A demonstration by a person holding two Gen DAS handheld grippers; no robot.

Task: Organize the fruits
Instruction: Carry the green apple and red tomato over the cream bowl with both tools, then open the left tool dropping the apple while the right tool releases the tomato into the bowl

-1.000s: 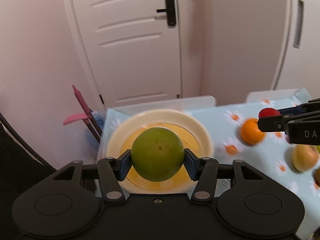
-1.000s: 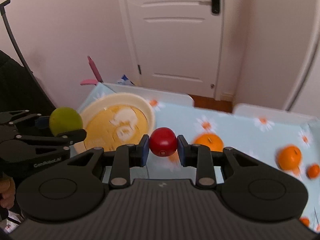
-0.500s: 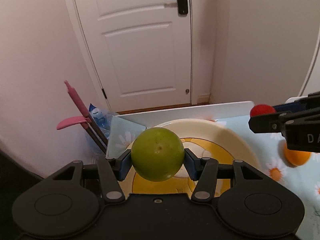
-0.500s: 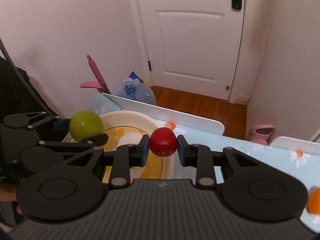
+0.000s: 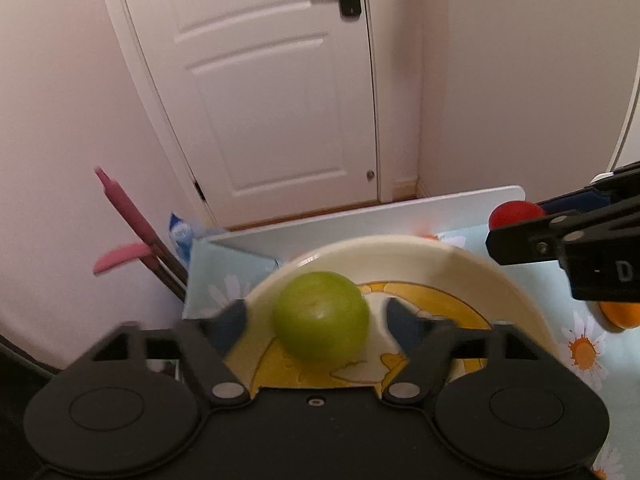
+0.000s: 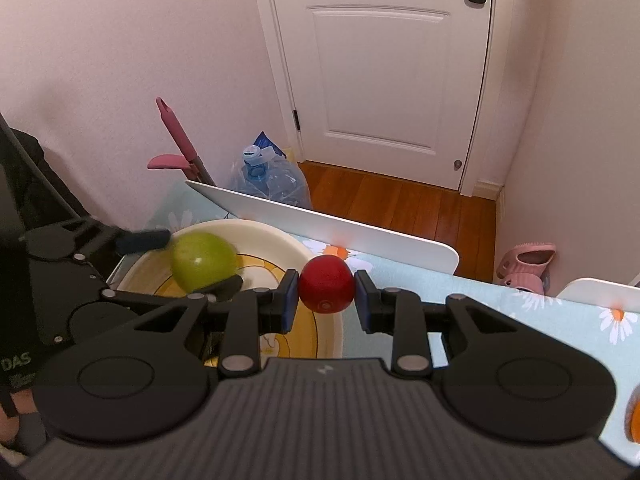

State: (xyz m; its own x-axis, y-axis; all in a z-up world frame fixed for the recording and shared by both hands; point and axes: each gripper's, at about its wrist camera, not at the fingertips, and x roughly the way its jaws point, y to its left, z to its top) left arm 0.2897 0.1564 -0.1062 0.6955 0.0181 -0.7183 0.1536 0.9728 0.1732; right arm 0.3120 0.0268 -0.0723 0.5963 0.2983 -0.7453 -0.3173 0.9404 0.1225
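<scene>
As the jaws of the left gripper (image 5: pixel 316 316) are opening, the green fruit (image 5: pixel 320 316) sits between them with a gap visible on each side, no longer pressed by the pads. It lies over the cream plate (image 5: pixel 400 246), which rests at the far left corner of the desk (image 6: pixel 500 296); whether the fruit is already resting on the plate or dropping onto it cannot be told, as it is blurred. The step in hand is judged to be the release of the green fruit onto the plate. The right gripper (image 6: pixel 326 292) is clamped on the red fruit (image 6: pixel 326 289), held above the plate's right rim. An orange (image 5: pixel 622 316) is left on the desk just right of the plate. Next, the left gripper is to be drawn back clear of the green fruit without nudging it, and the red fruit is to be carried over the plate's inside and let go beside it.
</scene>
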